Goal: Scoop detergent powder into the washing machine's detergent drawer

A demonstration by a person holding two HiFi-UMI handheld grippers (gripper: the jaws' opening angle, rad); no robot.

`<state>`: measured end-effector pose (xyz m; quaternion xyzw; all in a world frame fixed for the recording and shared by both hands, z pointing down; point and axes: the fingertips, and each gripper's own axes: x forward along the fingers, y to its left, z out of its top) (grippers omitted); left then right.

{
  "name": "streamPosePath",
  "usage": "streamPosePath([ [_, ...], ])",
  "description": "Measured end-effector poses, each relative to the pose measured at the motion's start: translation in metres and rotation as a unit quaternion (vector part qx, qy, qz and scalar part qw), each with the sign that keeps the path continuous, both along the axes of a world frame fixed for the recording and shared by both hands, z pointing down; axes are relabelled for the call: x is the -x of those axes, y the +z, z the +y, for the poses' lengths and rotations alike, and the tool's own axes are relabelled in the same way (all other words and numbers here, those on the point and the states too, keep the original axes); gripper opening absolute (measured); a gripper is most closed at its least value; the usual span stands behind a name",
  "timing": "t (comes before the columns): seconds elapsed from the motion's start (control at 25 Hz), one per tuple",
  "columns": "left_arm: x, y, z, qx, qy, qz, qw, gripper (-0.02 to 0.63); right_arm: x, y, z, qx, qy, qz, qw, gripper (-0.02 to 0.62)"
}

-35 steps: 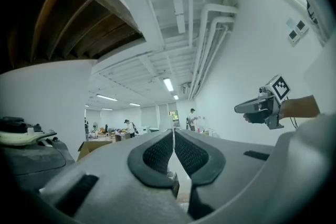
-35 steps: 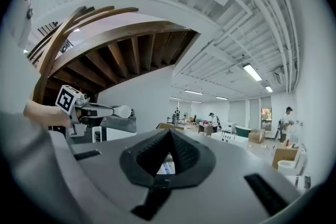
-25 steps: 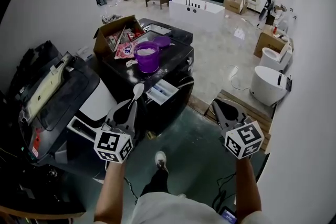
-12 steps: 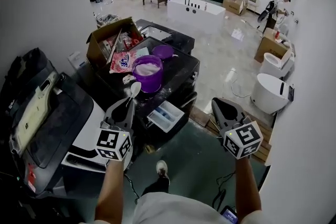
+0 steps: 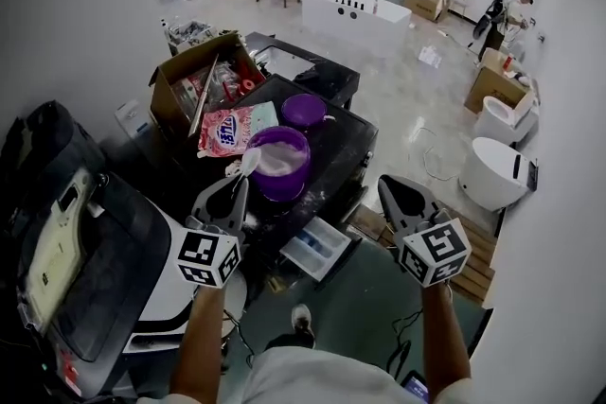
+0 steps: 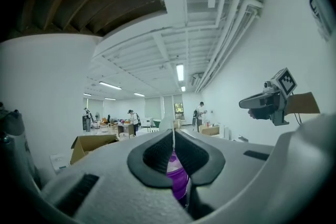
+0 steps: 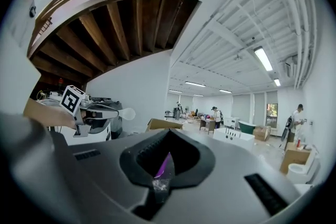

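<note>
Overhead, left gripper [image 5: 239,187] pinches a spoon [image 5: 248,163], edge-on between its fingers [image 6: 155,155]; right gripper [image 5: 391,187] closed.

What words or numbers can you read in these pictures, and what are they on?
On the pink and white bag beside the purple tub: big print, too blurred to read.
On the cubes of the left gripper and right gripper: black-and-white square patterns, no words.
Nothing else is readable.
</note>
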<state>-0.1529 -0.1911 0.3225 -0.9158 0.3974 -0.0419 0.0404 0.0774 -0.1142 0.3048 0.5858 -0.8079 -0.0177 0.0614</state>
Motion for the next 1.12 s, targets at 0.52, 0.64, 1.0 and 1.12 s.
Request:
streamPosePath([
  [0.52, -0.021, 0.044, -0.075, 0.081, 0.057, -0.066, 0.9929, 0.015, 0.006, 0.032, -0.078, 0.038, -0.023, -0.006, 0.999, -0.003],
  [0.64, -0.027, 0.054, -0.087, 0.105, 0.061, -0.087, 0.9888, 0.015, 0.007, 0.041, -0.099, 0.047, -0.047, -0.004, 0.998, -0.003],
  [1.0, -0.047, 0.084, -0.105, 0.16, 0.069, -0.156, 0.9721, 0.015, 0.014, 0.073, -0.173, 0.078, -0.12, 0.003, 0.99, -0.003],
  [1.12, -0.053, 0.091, -0.11, 0.179, 0.074, -0.181, 0.9642, 0.015, 0.013, 0.083, -0.192, 0.088, -0.131, 0.005, 0.987, -0.003],
])
